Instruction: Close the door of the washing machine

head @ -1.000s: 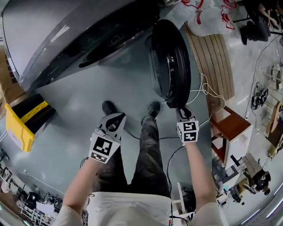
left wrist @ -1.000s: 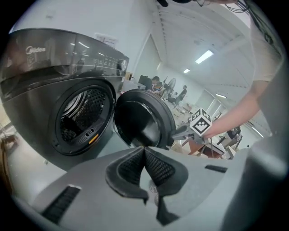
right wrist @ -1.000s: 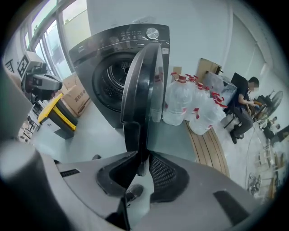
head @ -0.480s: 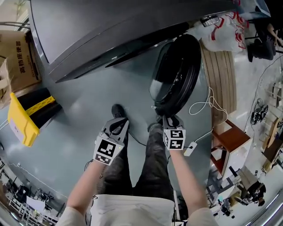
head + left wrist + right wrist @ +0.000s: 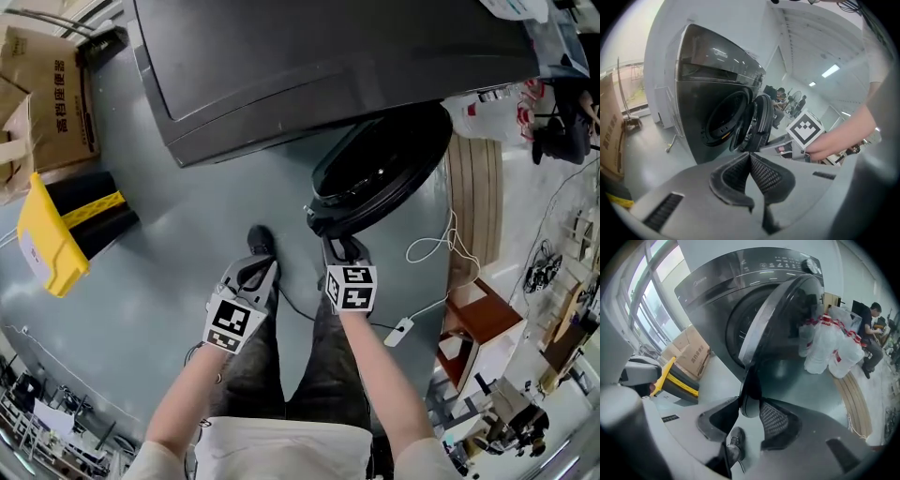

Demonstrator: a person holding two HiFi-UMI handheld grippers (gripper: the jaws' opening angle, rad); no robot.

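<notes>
The round door (image 5: 380,173) is hanging half-swung from the front of the washing machine (image 5: 309,56). Its rim is lying between the right tongs (image 5: 339,246), which have just been spreading and are standing wide around it rather than pinching. It is looking heavy, rigid and glossy on its hinge, so a push on the thick free rim is probably serving best. The left tongs (image 5: 255,272) are hanging pressed together, empty, apart from it. The smooth grey floor (image 5: 187,272) is carrying a cable (image 5: 431,248), a cardboard box (image 5: 52,103) and white bags (image 5: 829,348).
</notes>
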